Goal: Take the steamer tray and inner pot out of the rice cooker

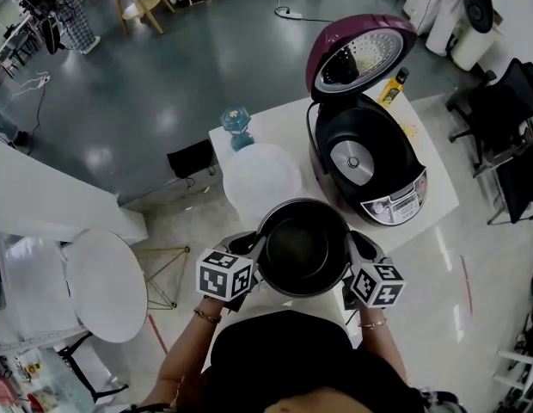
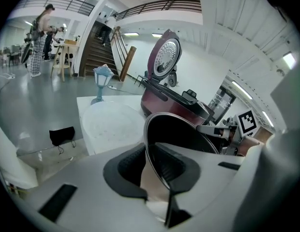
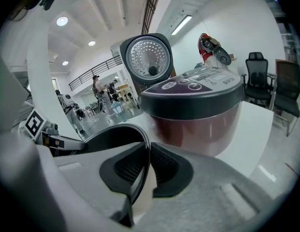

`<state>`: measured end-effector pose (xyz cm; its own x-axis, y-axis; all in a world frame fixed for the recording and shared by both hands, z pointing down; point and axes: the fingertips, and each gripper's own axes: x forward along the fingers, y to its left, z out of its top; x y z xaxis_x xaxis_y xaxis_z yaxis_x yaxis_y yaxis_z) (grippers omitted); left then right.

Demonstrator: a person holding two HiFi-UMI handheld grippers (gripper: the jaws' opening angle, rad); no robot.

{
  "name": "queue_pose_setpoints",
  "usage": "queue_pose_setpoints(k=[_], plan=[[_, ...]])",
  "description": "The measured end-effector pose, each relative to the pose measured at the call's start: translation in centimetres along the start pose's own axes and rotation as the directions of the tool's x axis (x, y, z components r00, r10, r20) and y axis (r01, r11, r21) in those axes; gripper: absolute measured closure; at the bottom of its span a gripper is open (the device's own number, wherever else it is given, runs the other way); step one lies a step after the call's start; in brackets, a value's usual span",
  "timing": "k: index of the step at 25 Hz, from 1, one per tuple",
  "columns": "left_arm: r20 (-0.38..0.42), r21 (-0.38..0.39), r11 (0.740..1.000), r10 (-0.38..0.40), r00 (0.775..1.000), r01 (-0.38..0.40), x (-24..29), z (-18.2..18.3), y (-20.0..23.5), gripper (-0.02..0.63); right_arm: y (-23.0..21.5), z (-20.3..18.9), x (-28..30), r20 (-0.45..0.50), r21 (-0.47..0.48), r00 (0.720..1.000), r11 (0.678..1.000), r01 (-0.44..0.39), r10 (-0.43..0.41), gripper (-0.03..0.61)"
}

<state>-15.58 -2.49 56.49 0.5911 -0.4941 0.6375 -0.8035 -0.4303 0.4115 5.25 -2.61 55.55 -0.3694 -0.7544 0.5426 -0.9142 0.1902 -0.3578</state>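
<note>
We've got two hand-held grippers on one pot here. The left hand-held gripper is clamped on the left rim of the inner pot, and the right hand-held gripper is pinched tight on the rim opposite. The single dark inner pot is out of the cooker, carried between them over the worktop's near edge; we can't tell whether it touches. Just beyond it lies one white round steamer tray, flat on the worktop. To its right stands one maroon rice cooker, lid up. One small blue ornament stands behind the tray, and one yellow bottle behind the cooker.
</note>
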Motion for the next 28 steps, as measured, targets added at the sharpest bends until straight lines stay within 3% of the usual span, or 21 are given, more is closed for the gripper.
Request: queue_pose_setpoints(k=[6,12,17,21,28], plan=[[0.040,0.038,0.999,0.016,0.999,-0.017,-0.8,-0.1,0.0,0.552,-0.3,-0.1,-0.6,0.030,-0.008,0.999,0.999,0.031,-0.031,0.511],[0.133,0.005,0.998,0.065,0.989,-0.066,-2.9,1.0,1.3,0.532,-1.0,1.0,-2.2,0.082,-0.060,0.993,0.994,0.086,-0.081,0.511],[0.210,0.037,0.994,0.089,0.974,-0.099,-4.7,2.1,1.2,0.534,0.3,2.5,-3.4,0.148,-0.060,0.989,0.998,0.020,-0.011,0.511],[0.263,0.082,0.986,0.117,0.958,-0.143,-6.2,2.7,0.6,0.560,2.4,3.9,-4.6,0.222,-0.137,0.974,0.990,-0.015,0.046,0.512],[0.434,0.096,0.983,0.102,0.895,-0.158,-10.6,5.3,-2.2,0.603,7.2,7.4,-7.7,0.350,-0.293,0.923,0.954,-0.055,0.161,0.534]])
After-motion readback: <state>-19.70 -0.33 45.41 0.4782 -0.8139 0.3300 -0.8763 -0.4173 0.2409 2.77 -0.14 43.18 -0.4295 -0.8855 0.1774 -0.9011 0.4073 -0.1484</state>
